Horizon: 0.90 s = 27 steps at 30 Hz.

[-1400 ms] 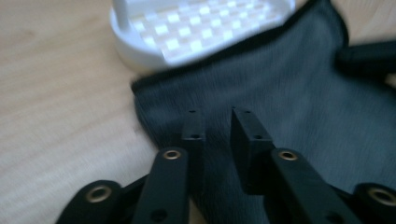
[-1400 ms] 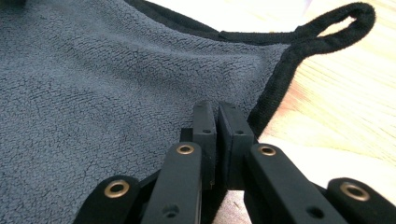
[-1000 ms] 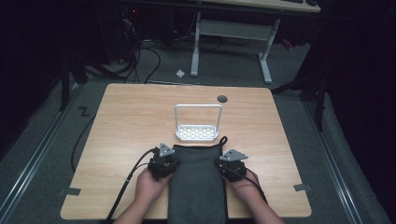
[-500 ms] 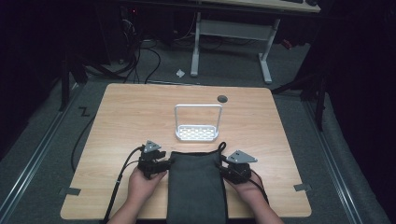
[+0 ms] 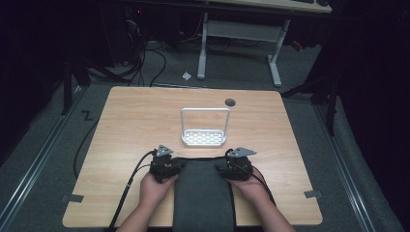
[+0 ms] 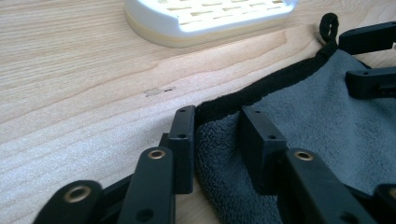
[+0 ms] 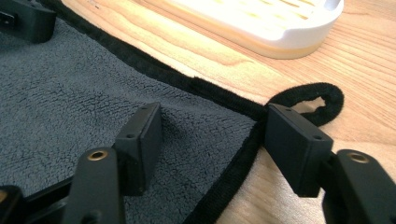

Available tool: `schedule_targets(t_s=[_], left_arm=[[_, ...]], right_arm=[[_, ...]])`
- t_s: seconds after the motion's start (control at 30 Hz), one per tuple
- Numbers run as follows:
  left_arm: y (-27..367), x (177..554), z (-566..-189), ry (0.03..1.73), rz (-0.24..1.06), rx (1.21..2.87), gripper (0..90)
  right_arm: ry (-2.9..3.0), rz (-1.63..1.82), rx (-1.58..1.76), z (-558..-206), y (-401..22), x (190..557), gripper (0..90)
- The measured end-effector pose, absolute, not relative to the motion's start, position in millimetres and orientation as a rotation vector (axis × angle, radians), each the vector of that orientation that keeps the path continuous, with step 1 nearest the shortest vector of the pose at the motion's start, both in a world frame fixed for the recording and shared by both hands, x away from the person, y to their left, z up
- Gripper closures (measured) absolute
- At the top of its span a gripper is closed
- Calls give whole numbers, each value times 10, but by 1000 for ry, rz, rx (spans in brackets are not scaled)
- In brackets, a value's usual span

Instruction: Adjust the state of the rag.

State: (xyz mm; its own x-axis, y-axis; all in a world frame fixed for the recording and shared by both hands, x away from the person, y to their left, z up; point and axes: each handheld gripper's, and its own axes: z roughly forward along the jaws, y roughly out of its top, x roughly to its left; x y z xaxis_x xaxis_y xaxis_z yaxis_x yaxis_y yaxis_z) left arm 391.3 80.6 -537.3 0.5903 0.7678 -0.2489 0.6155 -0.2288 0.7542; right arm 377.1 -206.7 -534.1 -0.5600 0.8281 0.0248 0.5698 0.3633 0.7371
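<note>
- Since a second ago both hands have shifted slightly along the towel's (image 5: 203, 193) far edge, and the fingers, then pinched shut, have let go.
- Left gripper (image 6: 217, 135): fingers apart astride the towel's black-edged corner after opening and partly closing again; not pressing it.
- Right gripper (image 7: 212, 140): fingers have just opened wide, one over the grey cloth, one beside the hanging loop (image 7: 308, 100).
- The towel lies flat on the tabletop's (image 5: 135, 121) near edge.
- Beyond it stands a white rack (image 5: 204, 137).

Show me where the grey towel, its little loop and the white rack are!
grey towel (image 5: 203, 193): high view, middle of cloth.
loop (image 7: 322, 100): right gripper view, black cord.
white rack (image 5: 204, 137): high view, perforated base.
</note>
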Motion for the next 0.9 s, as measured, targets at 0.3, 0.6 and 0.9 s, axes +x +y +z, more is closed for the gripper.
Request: schedule_targets(t_s=[0.3, 0.6, 0.9], left_arm=[[850, 3922, -5392, 1126, 172, 1900, 704], [861, 3928, -5395, 1136, 160, 1889, 711], [865, 3902, -5366, 1111, 189, 1888, 791]], right_arm=[[2315, 1043, 1211, -5320, -2023, 3724, 626], [2318, 1055, 1208, -5322, -1962, 3668, 777], [2277, 1113, 1167, -5236, -1988, 3602, 788]])
